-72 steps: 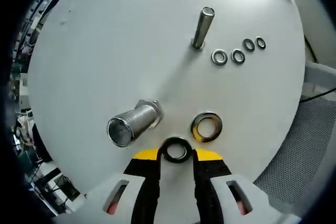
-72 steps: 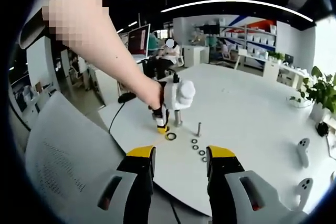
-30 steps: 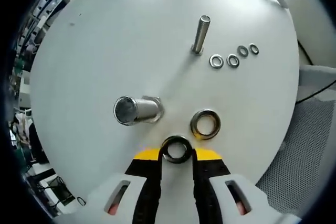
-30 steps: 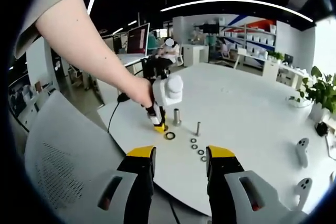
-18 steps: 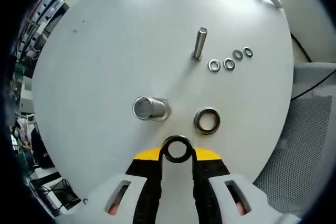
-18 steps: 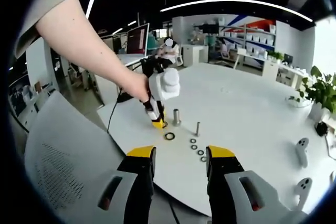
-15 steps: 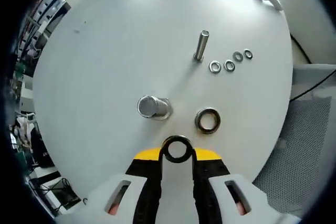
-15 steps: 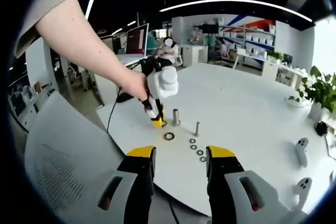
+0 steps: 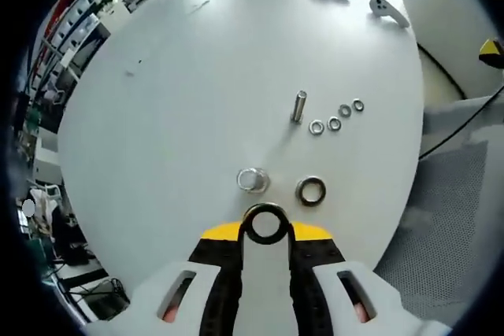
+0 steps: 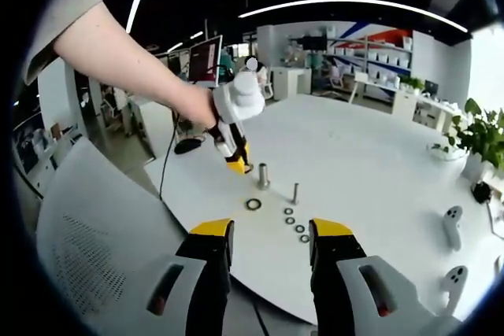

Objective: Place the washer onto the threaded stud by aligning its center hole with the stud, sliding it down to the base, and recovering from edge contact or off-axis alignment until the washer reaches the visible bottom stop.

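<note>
In the left gripper view, the left gripper [image 9: 266,227] is hanging above a round white table [image 9: 173,100], its yellow-tipped fingers [image 9: 217,232] pinching a dark washer [image 9: 265,223] by its edges. The washer is sitting right between the fingertips, its hole open to the camera. Just beyond it on the table is standing a thick threaded stud [image 9: 253,180], seen nearly end-on, and the washer is lying off to one side of it, not touching. Beside the stud a second large washer [image 9: 311,190] is lying flat. Farther off a thin stud [image 9: 298,106] is standing upright beside a row of three small washers [image 9: 335,123].

In the right gripper view, the right gripper [image 10: 267,232] is waiting near the table edge, fingers spread wide apart, holding nothing. A person's hand [image 10: 194,105] is holding the left gripper raised over the thick stud.
</note>
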`<action>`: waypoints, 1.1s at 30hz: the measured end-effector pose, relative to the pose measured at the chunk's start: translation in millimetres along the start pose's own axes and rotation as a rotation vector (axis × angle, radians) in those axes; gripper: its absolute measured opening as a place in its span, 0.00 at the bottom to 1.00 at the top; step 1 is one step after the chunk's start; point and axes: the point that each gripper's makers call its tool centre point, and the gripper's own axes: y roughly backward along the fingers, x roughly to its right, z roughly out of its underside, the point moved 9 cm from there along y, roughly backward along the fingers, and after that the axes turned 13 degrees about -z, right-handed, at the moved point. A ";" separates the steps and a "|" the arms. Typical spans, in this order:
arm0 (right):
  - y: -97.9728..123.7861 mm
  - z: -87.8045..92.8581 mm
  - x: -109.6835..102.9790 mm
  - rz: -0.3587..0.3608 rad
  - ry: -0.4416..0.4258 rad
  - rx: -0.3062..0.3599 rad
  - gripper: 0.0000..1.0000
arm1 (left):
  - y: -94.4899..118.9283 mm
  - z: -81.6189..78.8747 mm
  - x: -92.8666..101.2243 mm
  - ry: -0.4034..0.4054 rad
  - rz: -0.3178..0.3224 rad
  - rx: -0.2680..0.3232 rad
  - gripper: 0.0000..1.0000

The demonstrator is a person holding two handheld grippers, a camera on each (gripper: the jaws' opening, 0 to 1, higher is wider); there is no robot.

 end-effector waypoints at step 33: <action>0.7 -0.1 1.2 0.011 -0.001 0.001 0.40 | -22.5 -34.7 -6.9 -0.069 0.003 -0.024 0.19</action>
